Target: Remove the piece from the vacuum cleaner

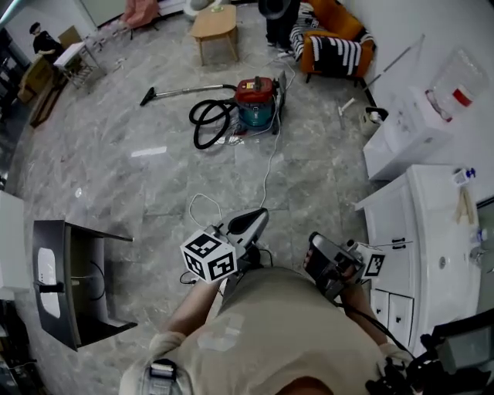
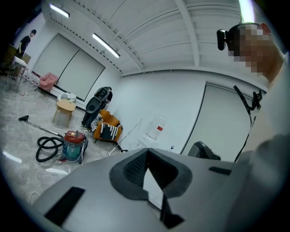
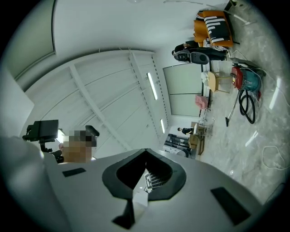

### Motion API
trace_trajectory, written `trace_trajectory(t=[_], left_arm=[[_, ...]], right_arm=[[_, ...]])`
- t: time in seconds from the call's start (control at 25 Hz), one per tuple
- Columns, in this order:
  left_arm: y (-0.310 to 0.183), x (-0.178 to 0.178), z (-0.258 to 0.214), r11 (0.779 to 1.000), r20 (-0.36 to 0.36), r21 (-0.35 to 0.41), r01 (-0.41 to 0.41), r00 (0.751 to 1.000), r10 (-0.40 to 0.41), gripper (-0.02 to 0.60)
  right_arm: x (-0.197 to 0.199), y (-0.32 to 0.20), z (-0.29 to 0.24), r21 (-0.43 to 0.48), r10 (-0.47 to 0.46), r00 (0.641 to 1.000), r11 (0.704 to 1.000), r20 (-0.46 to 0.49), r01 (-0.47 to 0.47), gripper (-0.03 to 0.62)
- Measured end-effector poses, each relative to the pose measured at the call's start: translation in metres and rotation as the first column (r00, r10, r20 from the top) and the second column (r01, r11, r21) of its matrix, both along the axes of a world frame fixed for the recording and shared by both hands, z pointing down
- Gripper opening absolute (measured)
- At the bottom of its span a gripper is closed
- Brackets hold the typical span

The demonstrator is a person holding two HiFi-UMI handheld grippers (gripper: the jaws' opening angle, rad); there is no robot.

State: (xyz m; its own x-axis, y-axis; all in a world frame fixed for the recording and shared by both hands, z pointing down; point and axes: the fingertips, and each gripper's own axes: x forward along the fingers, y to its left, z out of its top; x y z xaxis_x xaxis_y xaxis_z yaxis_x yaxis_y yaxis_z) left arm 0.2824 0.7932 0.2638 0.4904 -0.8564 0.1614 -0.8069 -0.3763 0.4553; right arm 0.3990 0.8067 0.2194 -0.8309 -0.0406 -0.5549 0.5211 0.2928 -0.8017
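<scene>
2 closed, left gripper (image 2: 147, 152), right gripper (image 3: 145, 152), vacuum cleaner (image 1: 255, 102) distant, indistinct

beige shirt (image 1: 270, 332); grey left hand-held gripper (image 1: 258, 217) bears a black-and-white marker cube (image 1: 208, 257).

The floor (image 1: 116, 185) is grey marbled tile with a few pale patches of glare. At the far end stands a small wooden table (image 1: 214, 25), with a pink chair (image 1: 141, 11) to its left and an orange armchair (image 1: 343, 21) bearing a black-and-white striped cushion (image 1: 333, 52) to its right. Along the right side runs a white cabinet (image 1: 390, 231) with drawers, and a white carton (image 1: 401, 135) sits beyond it. A dark open-sided stand (image 1: 77, 262) is at the left. The walls (image 2: 154, 99) are plain white. Strip lights (image 2: 106, 45) glow on the ribbed white ceiling above tall pale panes (image 2: 72, 72).
</scene>
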Motion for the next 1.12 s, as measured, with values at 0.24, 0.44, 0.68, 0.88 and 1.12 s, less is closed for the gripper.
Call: trace_trajectory(t=[0.24, 0.44, 0.68, 0.88, 1.12], left_arm=[[-0.022, -0.056, -0.011, 0.999, 0.011, 0.046, -0.015, 1.0, 0.014, 0.003], [-0.028, -0.103, -0.004, 0.999, -0.015, 0.051, -0.014, 1.0, 0.015, 0.003], [-0.022, -0.148, -0.01, 0.994, -0.031, 0.105, 0.041, 0.999, -0.038, 0.003], [-0.011, -0.177, -0.011, 0.988, -0.027, 0.114, 0.103, 0.995, -0.1, 0.003], [-0.013, -0.191, -0.013, 0.986, -0.025, 0.108, 0.126, 0.992, -0.124, 0.003]], right_arm=[[-0.056, -0.024, -0.007, 0.026, 0.004, 0.999, 1.0, -0.038, -0.003, 0.003], [-0.116, -0.034, -0.013, 0.038, -0.042, 0.997, 0.998, -0.072, 0.045, 0.003], [-0.168, -0.036, -0.01, 0.062, -0.135, 0.982, 0.988, -0.129, 0.144, 0.003], [-0.207, -0.034, -0.012, 0.05, -0.227, 0.961, 0.97, -0.155, 0.237, 0.003], [-0.225, -0.053, -0.004, 0.019, -0.281, 0.954, 0.959, -0.105, 0.284, 0.003]])
